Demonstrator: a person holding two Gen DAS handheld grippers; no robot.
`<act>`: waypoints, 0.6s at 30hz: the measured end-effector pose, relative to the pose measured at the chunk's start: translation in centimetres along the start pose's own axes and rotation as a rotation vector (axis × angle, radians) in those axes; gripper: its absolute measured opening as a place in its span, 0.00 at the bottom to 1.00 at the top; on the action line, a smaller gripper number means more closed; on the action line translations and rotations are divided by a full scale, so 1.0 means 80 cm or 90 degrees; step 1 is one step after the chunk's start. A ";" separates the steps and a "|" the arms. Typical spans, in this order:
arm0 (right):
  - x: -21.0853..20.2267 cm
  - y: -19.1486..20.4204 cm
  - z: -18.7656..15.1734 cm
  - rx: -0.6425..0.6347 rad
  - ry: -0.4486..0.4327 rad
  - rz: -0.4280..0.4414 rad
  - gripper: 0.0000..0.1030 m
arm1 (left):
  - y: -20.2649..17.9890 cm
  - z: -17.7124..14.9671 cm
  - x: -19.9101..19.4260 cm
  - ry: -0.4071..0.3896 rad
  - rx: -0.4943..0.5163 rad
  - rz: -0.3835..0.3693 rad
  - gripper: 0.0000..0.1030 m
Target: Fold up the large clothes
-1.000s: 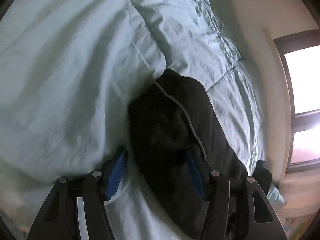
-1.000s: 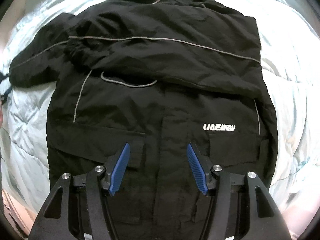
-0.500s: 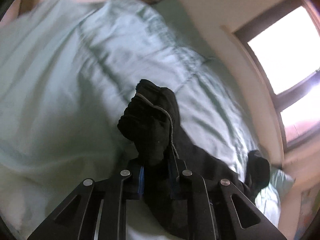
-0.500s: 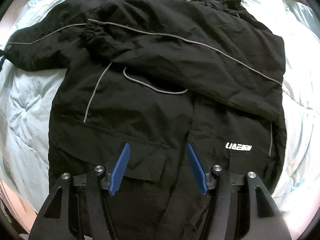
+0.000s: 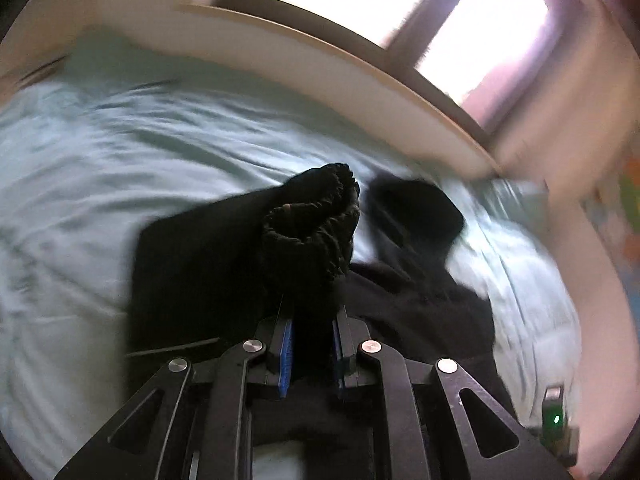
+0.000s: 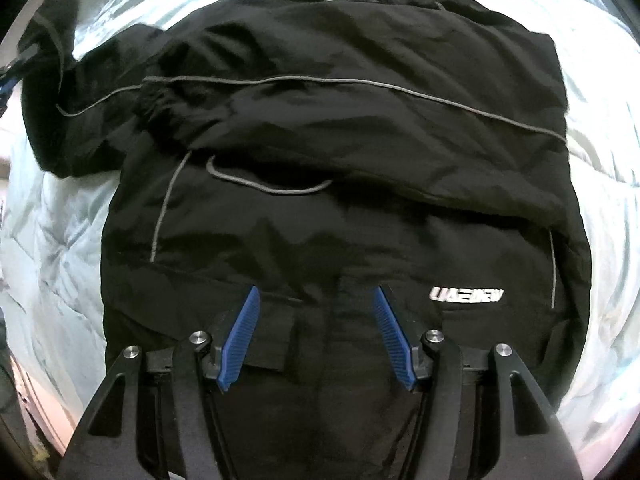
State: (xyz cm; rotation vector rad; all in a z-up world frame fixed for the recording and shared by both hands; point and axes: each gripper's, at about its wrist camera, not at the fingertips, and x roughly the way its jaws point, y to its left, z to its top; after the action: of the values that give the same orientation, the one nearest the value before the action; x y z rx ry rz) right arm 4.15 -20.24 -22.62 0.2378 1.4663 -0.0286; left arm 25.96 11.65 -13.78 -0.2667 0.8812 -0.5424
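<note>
Bed blurred; left tool pinching jacket cuff.

Matt black cloth jacket with grey piping lies on a creased, pale quilted duvet.

pale green duvet lies bare on both sides of the black jacket, giving passage along its edges, while the headboard and window wall off the far side beyond the jacket's hood.
</note>
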 end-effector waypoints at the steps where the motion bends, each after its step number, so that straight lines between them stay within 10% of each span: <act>1: 0.000 -0.009 -0.001 0.006 -0.002 0.001 0.60 | -0.024 -0.005 0.017 0.016 0.015 -0.017 0.15; 10: 0.009 -0.077 0.000 0.053 -0.002 0.011 0.60 | -0.176 -0.071 0.190 0.192 0.135 -0.059 0.17; 18: 0.009 -0.092 0.034 0.031 -0.019 0.013 0.60 | -0.156 -0.120 0.257 0.371 -0.021 -0.189 0.32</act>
State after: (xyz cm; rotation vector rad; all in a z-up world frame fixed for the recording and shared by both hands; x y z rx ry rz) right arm 5.73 -27.80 -24.12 0.2910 1.4341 -0.0514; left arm 24.78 -10.13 -27.76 -0.2768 1.4272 -0.9067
